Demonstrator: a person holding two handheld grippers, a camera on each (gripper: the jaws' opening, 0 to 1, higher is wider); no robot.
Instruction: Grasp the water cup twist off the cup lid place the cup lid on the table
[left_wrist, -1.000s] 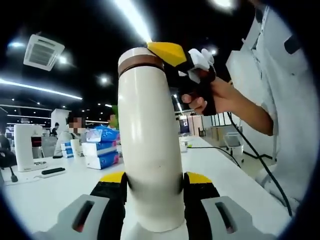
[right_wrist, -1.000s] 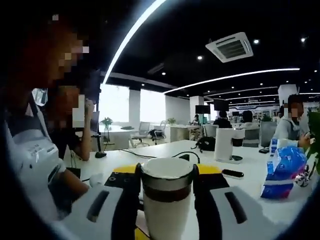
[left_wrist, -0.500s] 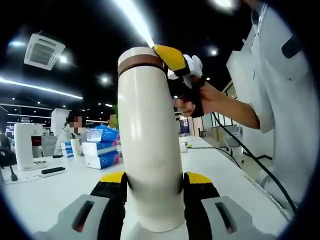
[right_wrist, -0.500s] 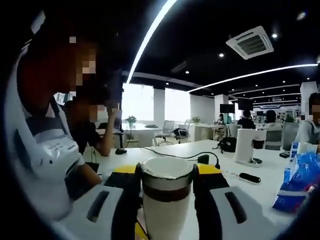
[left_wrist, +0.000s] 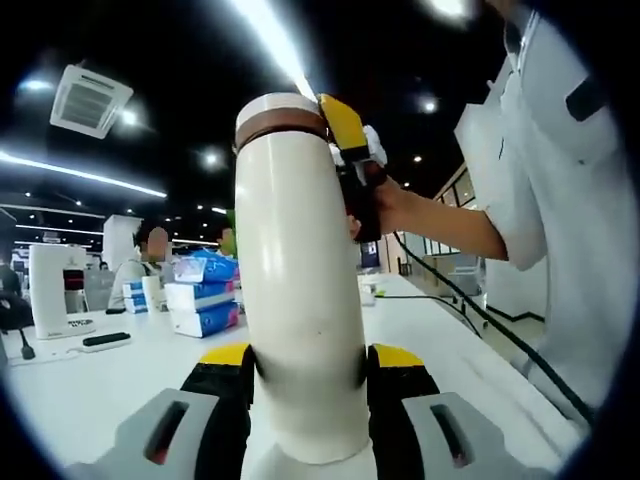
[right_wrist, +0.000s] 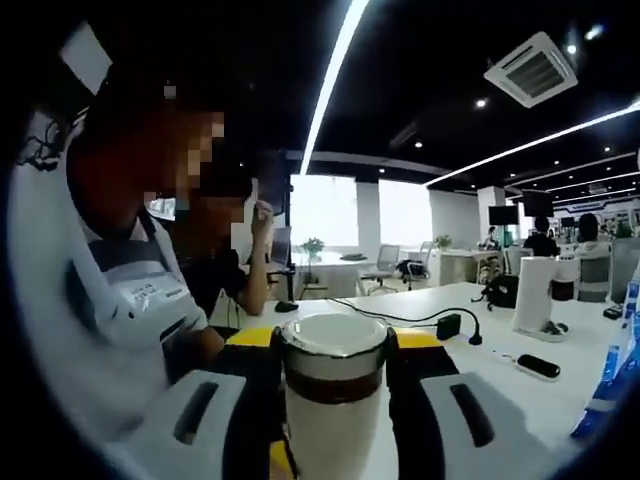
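A tall cream water cup stands upright between the jaws of my left gripper, which is shut on its lower body. A brown band and a white lid top the cup. My right gripper reaches the lid from the right, with a person's hand on its handle. In the right gripper view the lid sits squeezed between the black, yellow-tipped jaws of my right gripper, and the brown band shows just below.
The white table carries blue tissue packs, a white appliance and a black remote. A cable with an adapter crosses the table. A person in a white shirt stands close on the right.
My right gripper has turned around the lid: its handle and the hand swung in behind the cup, and the room slid rightward in the right gripper view. The left gripper and cup body stayed still.
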